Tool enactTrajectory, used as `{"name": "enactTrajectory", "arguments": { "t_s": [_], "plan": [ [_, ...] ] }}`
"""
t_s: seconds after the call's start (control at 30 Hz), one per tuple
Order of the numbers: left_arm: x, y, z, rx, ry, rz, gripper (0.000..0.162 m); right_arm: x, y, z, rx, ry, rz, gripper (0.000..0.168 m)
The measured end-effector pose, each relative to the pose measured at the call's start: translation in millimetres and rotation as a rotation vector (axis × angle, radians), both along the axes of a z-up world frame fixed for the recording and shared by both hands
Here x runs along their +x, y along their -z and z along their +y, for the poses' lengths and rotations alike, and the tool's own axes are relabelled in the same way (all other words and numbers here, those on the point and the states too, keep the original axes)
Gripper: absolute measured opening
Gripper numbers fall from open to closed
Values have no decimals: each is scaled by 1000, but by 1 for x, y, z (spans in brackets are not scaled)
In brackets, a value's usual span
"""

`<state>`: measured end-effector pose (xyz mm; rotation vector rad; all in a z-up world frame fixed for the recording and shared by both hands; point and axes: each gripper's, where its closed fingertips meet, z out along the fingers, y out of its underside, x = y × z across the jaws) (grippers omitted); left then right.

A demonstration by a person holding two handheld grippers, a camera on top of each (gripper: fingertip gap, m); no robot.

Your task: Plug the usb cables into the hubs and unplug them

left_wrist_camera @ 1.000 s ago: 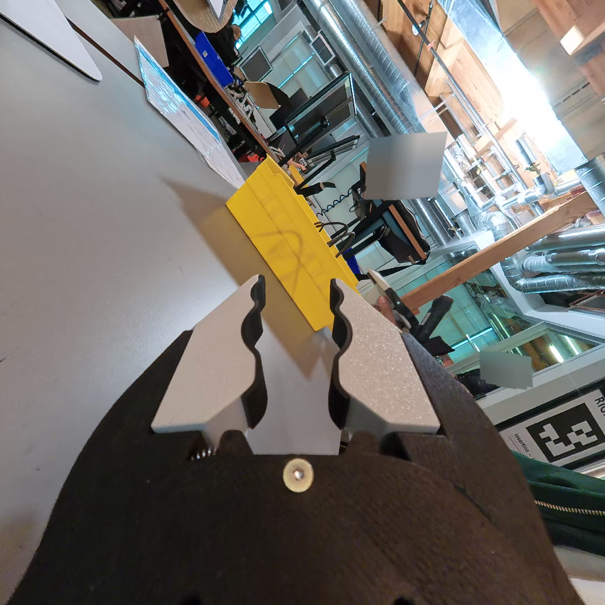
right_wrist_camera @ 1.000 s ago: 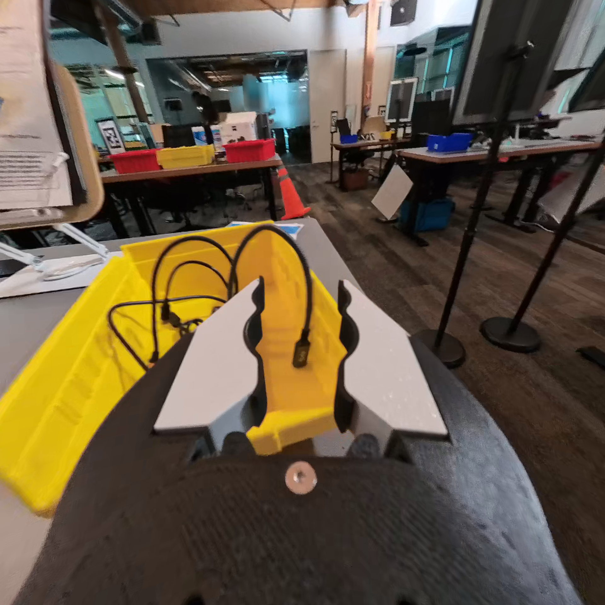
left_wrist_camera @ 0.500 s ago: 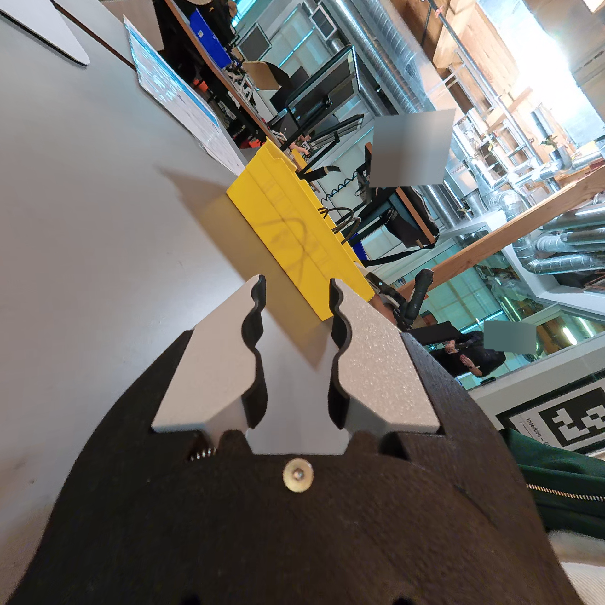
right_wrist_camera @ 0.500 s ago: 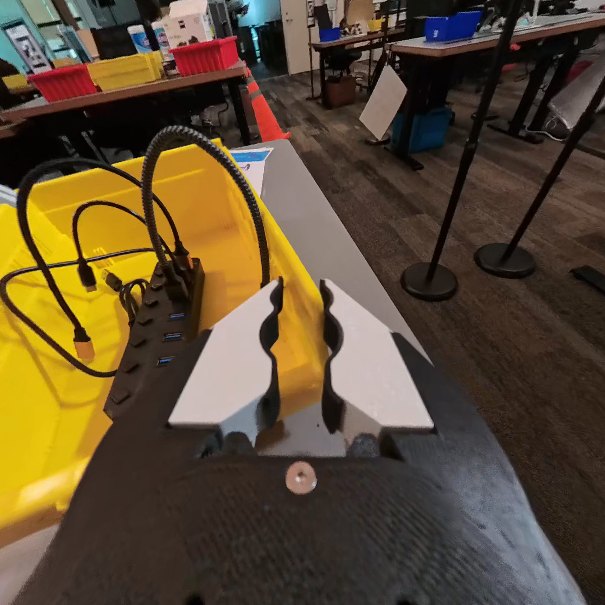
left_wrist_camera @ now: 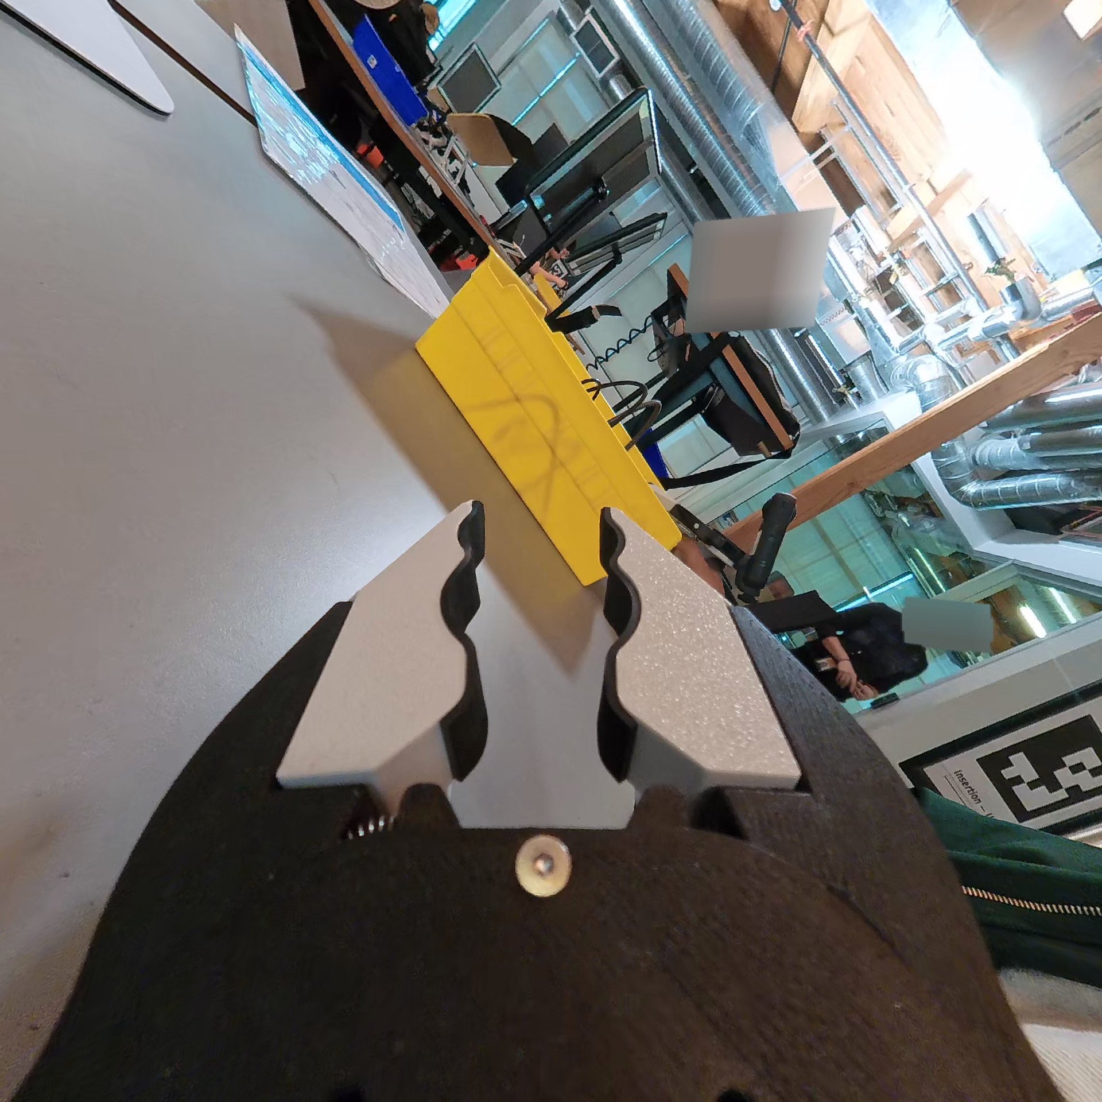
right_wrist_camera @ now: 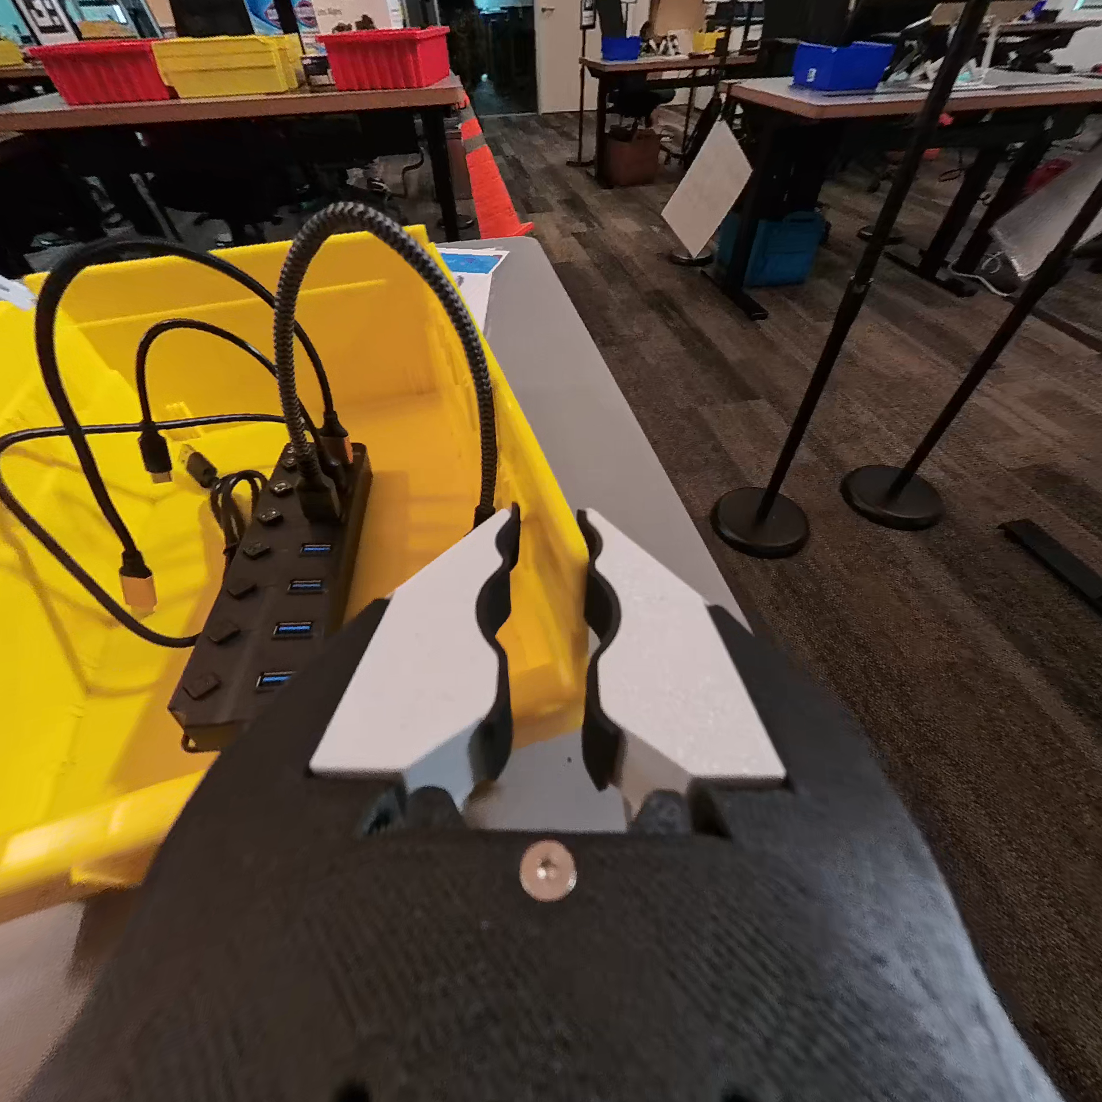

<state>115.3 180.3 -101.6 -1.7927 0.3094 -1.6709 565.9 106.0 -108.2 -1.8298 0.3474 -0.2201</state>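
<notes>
A yellow bin (right_wrist_camera: 417, 334) on a grey table holds a black USB hub (right_wrist_camera: 280, 590) with blue ports and several black cables. A braided cable (right_wrist_camera: 381, 232) arches from the hub's far end down behind my right gripper's left finger. A loose orange-tipped plug (right_wrist_camera: 138, 587) hangs left of the hub. My right gripper (right_wrist_camera: 548, 519) is open and empty, above the bin's right wall. My left gripper (left_wrist_camera: 539, 519) is open and empty, low over the table, pointing at the bin's outer side (left_wrist_camera: 536, 429).
The table's right edge (right_wrist_camera: 602, 417) drops to a dark floor with black stand bases (right_wrist_camera: 760, 525). Printed sheets (left_wrist_camera: 334, 173) lie on the table beyond the bin. A dark green sleeve (left_wrist_camera: 1014, 894) shows at the right of the left wrist view.
My right gripper has risen and tilted down over the bin, bringing the hub into view, and its jaws have narrowed. My left gripper has barely moved.
</notes>
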Motion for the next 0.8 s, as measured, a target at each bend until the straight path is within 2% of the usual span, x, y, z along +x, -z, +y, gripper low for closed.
{"name": "enactTrajectory", "arguments": {
  "t_s": [0.23,0.37,0.63,0.8],
  "plan": [
    [-1,0,1,-5,-5,-1,36,-14,0,-4,6,-120,133,5],
    [-2,0,2,-12,-6,-5,36,-10,-4,-3,27,-97,91,5],
    [-2,0,2,0,-12,-8,33,-2,-19,1,79,8,-117,48],
    [0,-1,0,18,-8,-6,29,-2,-10,7,68,14,-90,66]
  ]
}}
